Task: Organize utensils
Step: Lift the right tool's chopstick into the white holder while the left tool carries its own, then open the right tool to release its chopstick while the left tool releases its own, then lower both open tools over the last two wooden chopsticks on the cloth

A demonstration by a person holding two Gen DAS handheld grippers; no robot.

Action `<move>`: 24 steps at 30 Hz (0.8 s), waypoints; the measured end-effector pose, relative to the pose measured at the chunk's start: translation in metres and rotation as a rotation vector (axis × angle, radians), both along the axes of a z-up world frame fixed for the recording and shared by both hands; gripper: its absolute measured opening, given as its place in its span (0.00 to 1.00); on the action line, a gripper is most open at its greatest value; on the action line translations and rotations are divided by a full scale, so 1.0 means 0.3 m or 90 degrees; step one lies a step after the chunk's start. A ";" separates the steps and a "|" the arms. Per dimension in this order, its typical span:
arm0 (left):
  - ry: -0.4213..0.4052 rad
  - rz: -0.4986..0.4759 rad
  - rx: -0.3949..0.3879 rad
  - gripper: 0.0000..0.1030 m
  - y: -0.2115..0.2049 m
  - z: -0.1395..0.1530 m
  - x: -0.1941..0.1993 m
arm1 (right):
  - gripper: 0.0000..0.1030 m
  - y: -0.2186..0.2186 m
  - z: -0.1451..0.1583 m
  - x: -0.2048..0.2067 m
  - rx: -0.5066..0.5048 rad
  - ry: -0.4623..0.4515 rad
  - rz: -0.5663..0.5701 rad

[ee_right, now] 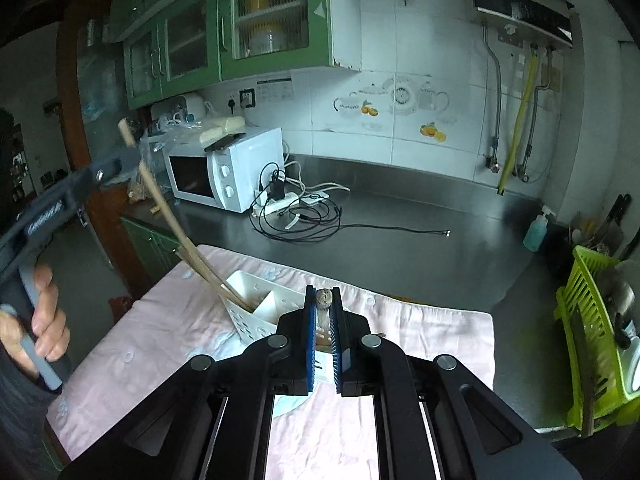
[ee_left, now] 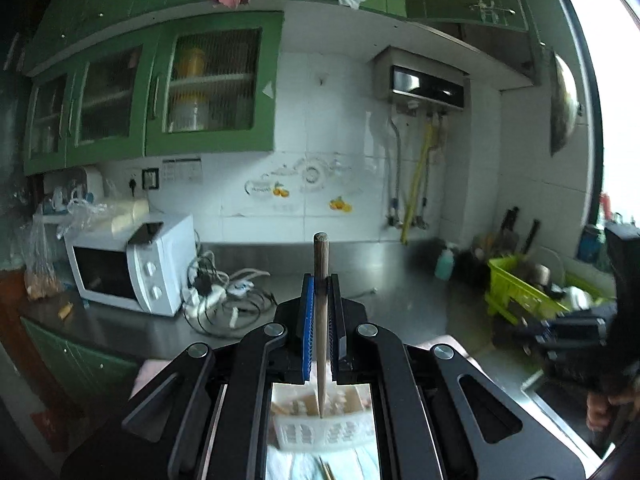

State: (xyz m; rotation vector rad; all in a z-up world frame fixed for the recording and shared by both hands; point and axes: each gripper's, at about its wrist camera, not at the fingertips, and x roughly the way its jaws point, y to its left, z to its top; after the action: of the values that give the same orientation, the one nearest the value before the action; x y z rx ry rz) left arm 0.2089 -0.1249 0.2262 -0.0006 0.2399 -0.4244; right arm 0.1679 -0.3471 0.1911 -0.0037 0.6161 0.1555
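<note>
- Fingers of your left gripper (ee_left: 320, 280) are closed on a wooden chopstick (ee_left: 320, 320), which stands between the blue pads with its thick end pointing up and its thin tip pointing down.
- Seen from the right wrist camera, the same left gripper (ee_right: 132, 156) holds the chopstick (ee_right: 168, 208) tilted, and its lower end is inside the near-left compartment of the white utensil holder (ee_right: 256, 312), beside at least one other stick.
- Your left hand (ee_right: 44, 320) is around the grip of this gripper at the left edge.
- Your right gripper (ee_right: 323, 304) has its fingers nearly together around a small rounded brownish end of a utensil (ee_right: 323, 298); the pads seem to press on it, but what the utensil is, I cannot tell.
- The holder lies on a pink cloth (ee_right: 400, 328) which covers the near part of the steel counter (ee_right: 400, 248).
- Farther on the counter, at the left, a white microwave (ee_right: 228, 168) stands against the tiled wall, and just right of it a power strip with tangled cables (ee_right: 296, 212) lies.
- At the right edge a green dish rack (ee_right: 584, 320) stands, with a blue soap bottle (ee_right: 536, 232) near it, by the wall.
- Green cabinets (ee_right: 224, 36) hang over the microwave.
</note>
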 end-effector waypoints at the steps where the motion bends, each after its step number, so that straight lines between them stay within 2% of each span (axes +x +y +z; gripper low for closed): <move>1: 0.002 0.004 0.001 0.05 -0.006 -0.007 0.022 | 0.06 -0.001 -0.007 0.012 0.000 0.004 0.000; 7: 0.029 0.040 0.021 0.05 -0.039 -0.116 0.169 | 0.06 -0.001 -0.074 0.072 -0.006 0.030 0.004; 14: 0.109 0.043 0.025 0.05 -0.018 -0.246 0.264 | 0.07 0.005 -0.136 0.113 0.007 0.051 0.003; 15: 0.118 0.040 0.023 0.06 -0.013 -0.254 0.270 | 0.13 0.004 -0.140 0.113 0.008 0.049 0.000; 18: 0.120 0.031 0.018 0.13 0.000 -0.256 0.257 | 0.32 0.006 -0.141 0.106 -0.001 0.037 -0.015; 20: 0.115 0.027 0.016 0.26 0.007 -0.244 0.234 | 0.33 0.004 -0.130 0.094 -0.007 0.025 -0.022; 21: 0.111 0.027 0.014 0.36 0.008 -0.240 0.220 | 0.34 0.000 -0.124 0.085 -0.007 0.020 -0.025; 22: 0.105 0.026 0.012 0.40 0.012 -0.233 0.201 | 0.34 0.000 -0.113 0.068 -0.006 0.013 -0.028; 24: 0.098 0.021 0.010 0.41 0.025 -0.220 0.158 | 0.40 0.000 -0.098 0.039 -0.007 0.004 -0.029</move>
State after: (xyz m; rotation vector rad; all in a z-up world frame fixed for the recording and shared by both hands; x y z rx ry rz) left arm 0.2562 -0.1173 0.1604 -0.0226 0.3946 -0.3904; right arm 0.1795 -0.3473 0.1616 0.0009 0.6232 0.1084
